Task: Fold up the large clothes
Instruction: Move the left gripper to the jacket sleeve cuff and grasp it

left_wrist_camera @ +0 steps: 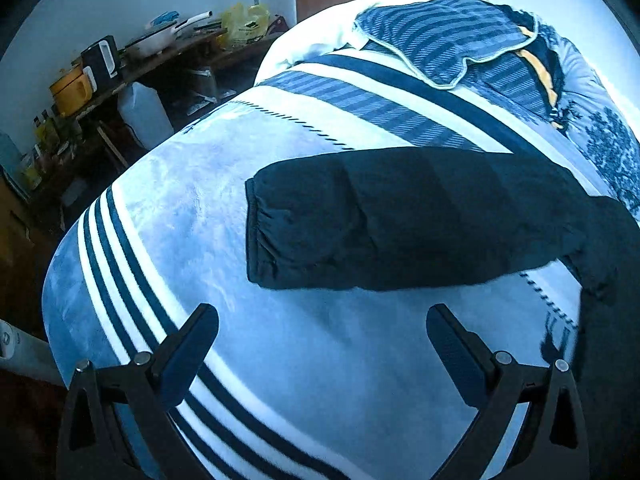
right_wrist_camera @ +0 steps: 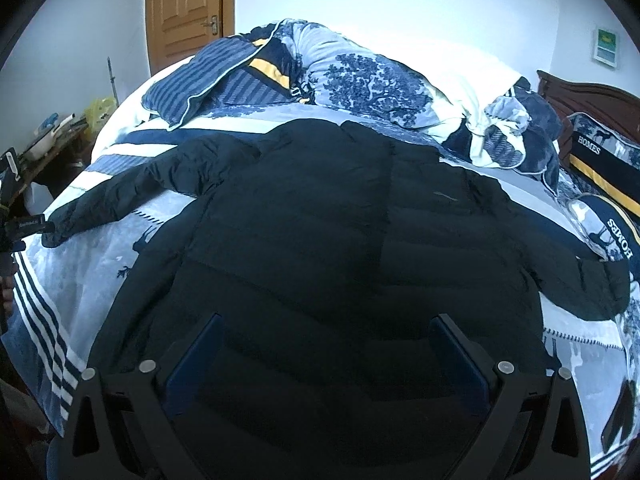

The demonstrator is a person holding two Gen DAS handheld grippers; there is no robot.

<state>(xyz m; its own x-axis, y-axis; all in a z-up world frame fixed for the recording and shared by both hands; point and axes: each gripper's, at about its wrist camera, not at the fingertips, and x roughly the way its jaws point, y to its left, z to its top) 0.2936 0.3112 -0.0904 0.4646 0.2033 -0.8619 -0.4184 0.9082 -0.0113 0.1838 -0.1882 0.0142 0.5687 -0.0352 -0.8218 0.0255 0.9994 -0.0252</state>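
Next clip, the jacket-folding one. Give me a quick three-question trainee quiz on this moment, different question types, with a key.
1. True or false: the black puffer jacket lies spread out on the bed with both sleeves out to the sides.
2. Multiple choice: the left gripper is (a) clamped on the cuff, (b) open, short of the sleeve, (c) out of view.
3. Fill in: the right gripper hangs open over the jacket's ____.

Key: 1 true; 2 b; 3 body.
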